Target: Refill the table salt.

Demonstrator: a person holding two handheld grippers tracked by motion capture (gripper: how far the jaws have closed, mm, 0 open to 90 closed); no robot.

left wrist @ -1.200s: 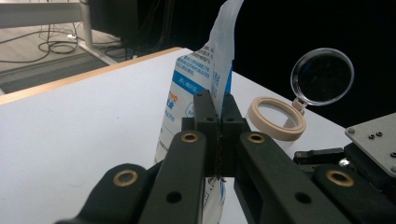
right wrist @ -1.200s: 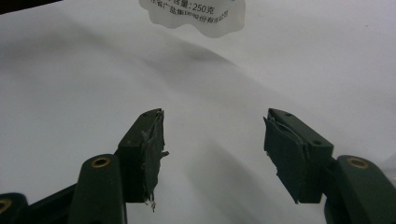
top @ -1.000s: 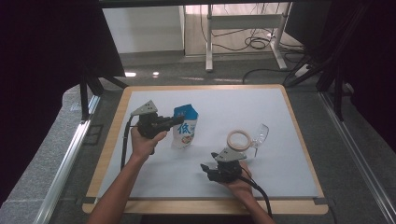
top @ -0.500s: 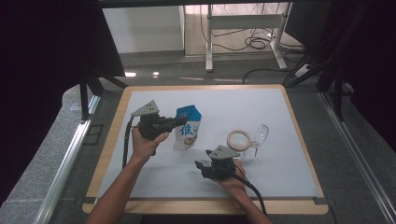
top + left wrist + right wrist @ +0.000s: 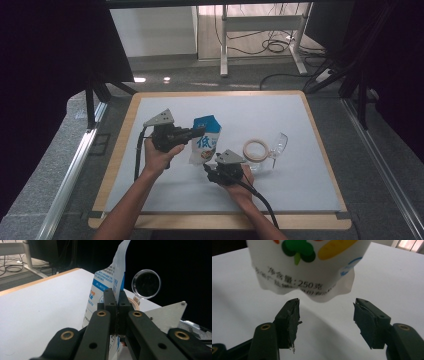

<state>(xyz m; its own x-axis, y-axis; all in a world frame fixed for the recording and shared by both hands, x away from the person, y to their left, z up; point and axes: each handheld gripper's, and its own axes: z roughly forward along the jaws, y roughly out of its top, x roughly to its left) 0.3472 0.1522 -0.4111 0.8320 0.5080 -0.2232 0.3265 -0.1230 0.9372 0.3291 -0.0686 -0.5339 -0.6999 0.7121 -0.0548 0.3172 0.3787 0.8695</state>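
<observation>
Left claw [image 5: 196,133] pinches the pouch [image 5: 205,142] top, lifted near bench [image 5: 300,150] centre. Right claw [image 5: 325,322], open at its six o'clock, should probably grip the bottom seam squarely.

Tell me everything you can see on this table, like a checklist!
Surface: white mat on a wooden-edged table.
Job's things: blue and white pouch, held up off the mat by its top edge; its bottom hangs free in the right gripper view.
Clutter: clear wine glass lying on its side, with a tape ring beside it.
Grippers: left tool shut on the pouch's top; right tool open, its pads just below the pouch's bottom, not touching it.
Cables: a black cable trails from the left tool, another from the right; more cables lie on the floor behind the table.
Surroundings: black curtains on both sides, metal desk legs behind.
</observation>
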